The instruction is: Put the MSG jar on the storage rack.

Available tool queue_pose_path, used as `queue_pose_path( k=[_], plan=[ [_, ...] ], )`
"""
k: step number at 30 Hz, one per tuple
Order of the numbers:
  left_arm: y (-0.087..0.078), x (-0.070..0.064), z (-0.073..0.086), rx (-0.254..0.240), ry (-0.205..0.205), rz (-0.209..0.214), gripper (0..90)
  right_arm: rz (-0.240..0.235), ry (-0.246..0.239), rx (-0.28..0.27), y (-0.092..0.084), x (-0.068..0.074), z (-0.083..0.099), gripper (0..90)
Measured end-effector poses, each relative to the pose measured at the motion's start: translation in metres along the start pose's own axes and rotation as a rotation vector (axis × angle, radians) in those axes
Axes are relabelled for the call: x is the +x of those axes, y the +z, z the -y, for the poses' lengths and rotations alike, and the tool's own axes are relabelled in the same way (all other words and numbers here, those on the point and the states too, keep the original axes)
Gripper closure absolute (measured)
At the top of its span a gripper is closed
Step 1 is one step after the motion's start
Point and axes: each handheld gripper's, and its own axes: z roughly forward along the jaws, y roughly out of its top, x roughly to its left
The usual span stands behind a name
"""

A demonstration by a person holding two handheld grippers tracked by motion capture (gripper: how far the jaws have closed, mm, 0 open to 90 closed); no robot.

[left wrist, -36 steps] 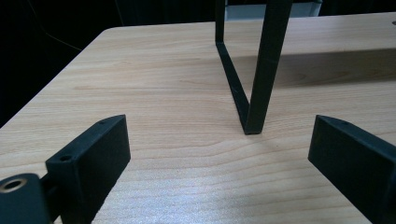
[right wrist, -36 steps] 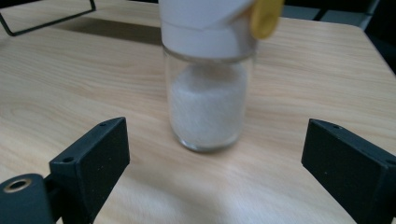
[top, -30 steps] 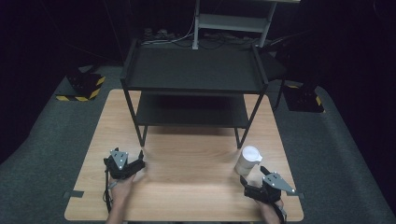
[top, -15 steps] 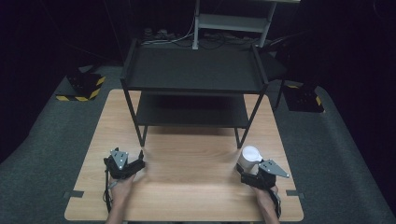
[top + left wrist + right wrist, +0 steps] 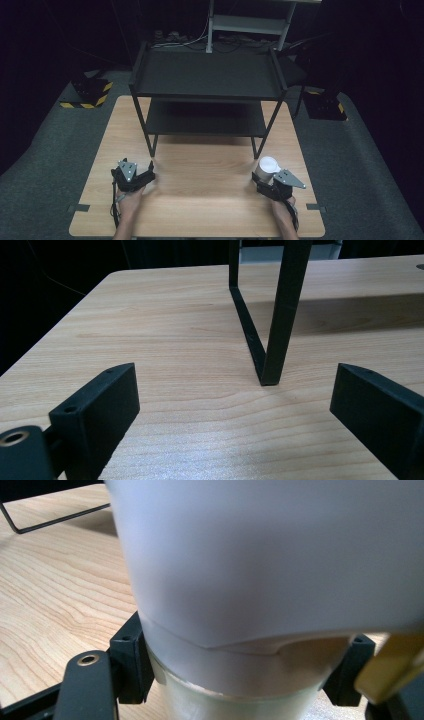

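Note:
A white cup (image 5: 267, 165) with a clear base stands upright on the wooden table (image 5: 200, 210), at the right near the front. My right gripper (image 5: 266, 176) is around its lower part, with a jaw against each side, shut on it. Seen close in the right gripper view, the cup (image 5: 260, 580) sits between the two black jaws of the right gripper (image 5: 240, 675). My left gripper (image 5: 149, 172) rests low at the front left. It is open, and the left gripper (image 5: 235, 385) has bare wood between its jaws.
A black two-tier metal shelf (image 5: 207, 75) stands on the back half of the table. Its front left leg (image 5: 280, 315) rises just ahead of the left gripper. Yellow-and-black striped blocks (image 5: 87, 95) lie on the dark floor on both sides.
My right gripper has moved forward and left from the table's front edge up to the cup and shut around it. The cup and the left gripper have stayed in place.

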Motion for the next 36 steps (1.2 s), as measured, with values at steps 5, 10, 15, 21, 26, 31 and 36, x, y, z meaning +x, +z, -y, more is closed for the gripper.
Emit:
queue_pose_path(
  k=[5,10,15,21,26,31,36],
  plan=[
    [0.0,0.0,0.0,-0.001,0.0,-0.001,5.8,-0.003,-0.005,-0.001,0.0,-0.001,0.0,30.0],
    [0.0,0.0,0.0,-0.001,-0.001,-0.002,5.7,0.0,-0.011,0.003,0.001,0.0,-0.001,30.1],
    [0.0,0.0,0.0,0.0,0.0,-0.003,5.7,0.007,-0.027,0.011,0.002,0.003,-0.005,30.2],
    [0.0,-0.001,0.0,0.0,0.002,-0.007,5.7,-0.012,-0.037,0.008,0.0,0.005,-0.01,30.2],
    [0.0,-0.002,0.0,0.0,0.003,-0.009,5.5,-0.034,-0.05,-0.004,-0.002,0.007,-0.021,30.2],
    [0.0,-0.002,0.0,0.0,0.0,-0.009,5.2,-0.076,-0.066,-0.037,-0.002,0.009,-0.046,30.2],
    [0.0,-0.001,0.0,-0.001,-0.003,-0.008,5.2,-0.113,-0.076,-0.057,0.001,0.01,-0.067,30.2]
  ],
)
